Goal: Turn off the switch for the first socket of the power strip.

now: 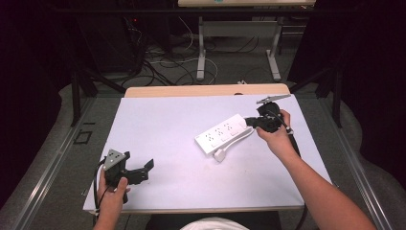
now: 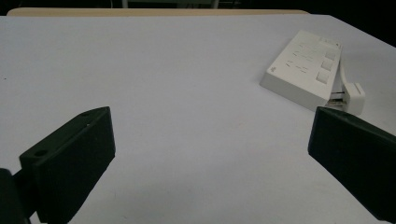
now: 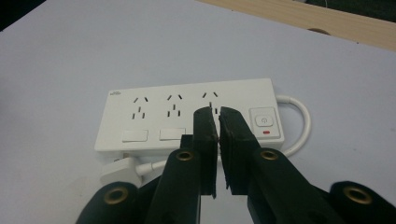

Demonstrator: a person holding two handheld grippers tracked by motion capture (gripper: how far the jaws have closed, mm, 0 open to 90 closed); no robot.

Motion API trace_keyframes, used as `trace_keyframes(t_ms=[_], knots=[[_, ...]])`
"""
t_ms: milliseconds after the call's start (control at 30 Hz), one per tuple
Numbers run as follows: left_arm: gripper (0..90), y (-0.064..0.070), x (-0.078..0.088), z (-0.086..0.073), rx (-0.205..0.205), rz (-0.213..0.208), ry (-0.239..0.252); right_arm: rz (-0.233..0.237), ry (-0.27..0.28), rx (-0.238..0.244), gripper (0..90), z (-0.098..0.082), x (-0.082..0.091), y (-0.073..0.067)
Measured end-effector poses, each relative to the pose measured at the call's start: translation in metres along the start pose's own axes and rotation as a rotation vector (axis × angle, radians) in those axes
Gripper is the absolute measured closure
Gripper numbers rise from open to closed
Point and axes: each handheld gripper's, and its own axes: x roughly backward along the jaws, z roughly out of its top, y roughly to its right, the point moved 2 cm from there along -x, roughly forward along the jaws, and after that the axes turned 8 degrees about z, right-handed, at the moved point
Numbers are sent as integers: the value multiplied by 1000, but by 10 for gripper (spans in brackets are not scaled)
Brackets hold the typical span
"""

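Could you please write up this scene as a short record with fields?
surface: white table
object: white power strip, three socket sets, lying flat
plug: white plug, on the table beside the strip
cord: white cord, loops round the switch end
left hand-held gripper: open, near front left corner
right hand-held gripper: shut, empty, at the strip's switch end
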Motion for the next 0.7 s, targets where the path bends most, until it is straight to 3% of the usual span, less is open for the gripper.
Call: trace_keyframes(t_ms=[700], knots=[[11, 0, 0, 0, 10, -3, 4, -28, -54, -20, 900, 7, -33, 1]])
